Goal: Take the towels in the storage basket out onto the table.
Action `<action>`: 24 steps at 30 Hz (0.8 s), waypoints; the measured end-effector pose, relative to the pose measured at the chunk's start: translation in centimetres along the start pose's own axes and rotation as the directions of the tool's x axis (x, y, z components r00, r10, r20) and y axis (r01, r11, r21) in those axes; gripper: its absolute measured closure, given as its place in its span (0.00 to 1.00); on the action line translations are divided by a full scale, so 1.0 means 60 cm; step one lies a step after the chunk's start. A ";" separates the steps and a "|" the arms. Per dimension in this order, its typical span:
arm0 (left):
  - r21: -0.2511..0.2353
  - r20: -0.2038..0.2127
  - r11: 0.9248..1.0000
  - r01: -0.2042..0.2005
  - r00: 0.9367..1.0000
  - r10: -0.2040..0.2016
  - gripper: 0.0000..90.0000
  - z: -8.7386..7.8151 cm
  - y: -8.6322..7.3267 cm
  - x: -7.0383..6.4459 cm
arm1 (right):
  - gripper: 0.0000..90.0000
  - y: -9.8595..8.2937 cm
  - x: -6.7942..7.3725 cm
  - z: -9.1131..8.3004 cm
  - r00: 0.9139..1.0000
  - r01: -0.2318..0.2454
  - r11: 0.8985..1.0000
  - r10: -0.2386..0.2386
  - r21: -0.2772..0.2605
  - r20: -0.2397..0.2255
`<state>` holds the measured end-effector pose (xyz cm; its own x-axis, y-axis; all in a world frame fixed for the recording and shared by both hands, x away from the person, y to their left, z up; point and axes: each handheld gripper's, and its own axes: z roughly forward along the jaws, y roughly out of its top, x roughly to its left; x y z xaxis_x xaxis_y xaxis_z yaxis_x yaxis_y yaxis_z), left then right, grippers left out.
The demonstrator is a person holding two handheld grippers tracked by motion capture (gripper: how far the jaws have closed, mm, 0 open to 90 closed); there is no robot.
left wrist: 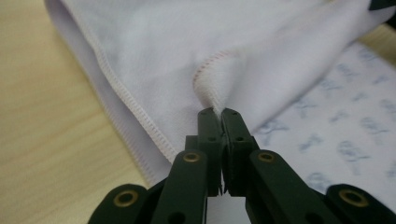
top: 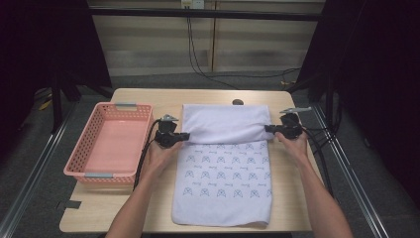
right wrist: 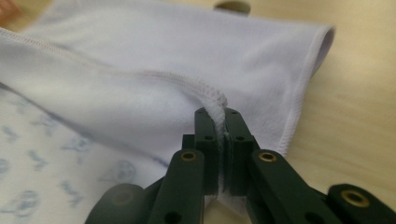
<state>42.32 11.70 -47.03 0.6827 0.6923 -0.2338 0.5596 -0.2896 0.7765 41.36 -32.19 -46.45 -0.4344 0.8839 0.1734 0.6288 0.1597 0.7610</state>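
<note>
A pale lilac towel (top: 223, 173) with a blue printed pattern lies lengthwise on the wooden table (top: 292, 198), its far part folded over toward me with the plain side up. My left gripper (top: 184, 136) is shut on the folded edge at its left corner; the pinched hem (left wrist: 210, 88) bunches just above its tips (left wrist: 218, 112). My right gripper (top: 270, 128) is shut on the same edge at its right corner, with the stitched hem (right wrist: 212, 95) caught between its jaws (right wrist: 217, 112). The held edge hangs slightly above the patterned part.
A pink perforated basket (top: 91, 144) stands at the table's left, beside my left hand. A small dark round object (top: 238, 102) lies on the table past the towel's far edge. Cables trail from both grippers.
</note>
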 end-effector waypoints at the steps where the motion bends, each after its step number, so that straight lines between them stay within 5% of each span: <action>1: -0.018 0.007 1.000 -0.005 1.000 0.005 0.98 -0.012 0.007 -0.005 | 0.96 0.006 -0.001 -0.018 1.000 -0.001 1.000 0.001 -0.027 -0.013; 3: -0.072 0.020 0.997 -0.005 1.000 0.006 0.98 -0.038 0.021 -0.015 | 0.96 0.015 0.002 -0.050 1.000 0.020 0.998 -0.021 -0.059 -0.012; 7: -0.135 0.036 0.988 -0.077 0.996 0.082 0.98 -0.092 0.039 -0.042 | 0.96 0.020 0.017 -0.110 0.998 0.051 0.992 -0.056 -0.114 -0.039; 11: -0.200 0.056 0.975 -0.101 0.992 0.114 0.98 -0.142 0.049 -0.060 | 0.96 0.016 0.042 -0.167 0.992 0.088 0.983 -0.102 -0.159 -0.080; 15: -0.239 0.084 0.962 -0.134 0.984 0.158 0.98 -0.182 0.037 -0.087 | 0.96 0.004 0.063 -0.228 0.982 0.072 0.962 -0.115 -0.263 -0.152; 18: -0.279 0.106 0.950 -0.139 0.979 0.174 0.98 -0.214 0.024 -0.102 | 0.96 -0.014 0.082 -0.266 0.975 0.093 0.954 -0.145 -0.284 -0.168; 21: -0.277 0.098 0.944 -0.180 0.972 0.215 0.98 -0.244 0.012 -0.122 | 0.96 -0.029 0.106 -0.299 0.966 0.130 0.946 -0.189 -0.298 -0.178; 24: -0.235 0.089 0.949 -0.210 0.968 0.236 0.97 -0.252 -0.016 -0.133 | 0.96 -0.055 0.127 -0.308 0.957 0.162 0.947 -0.219 -0.276 -0.189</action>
<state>29.22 16.42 -37.08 0.8347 0.5425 -0.0947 0.2772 -0.2653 0.9235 24.06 -34.09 -36.08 -0.6749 0.7285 0.1176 0.3473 0.1729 0.9217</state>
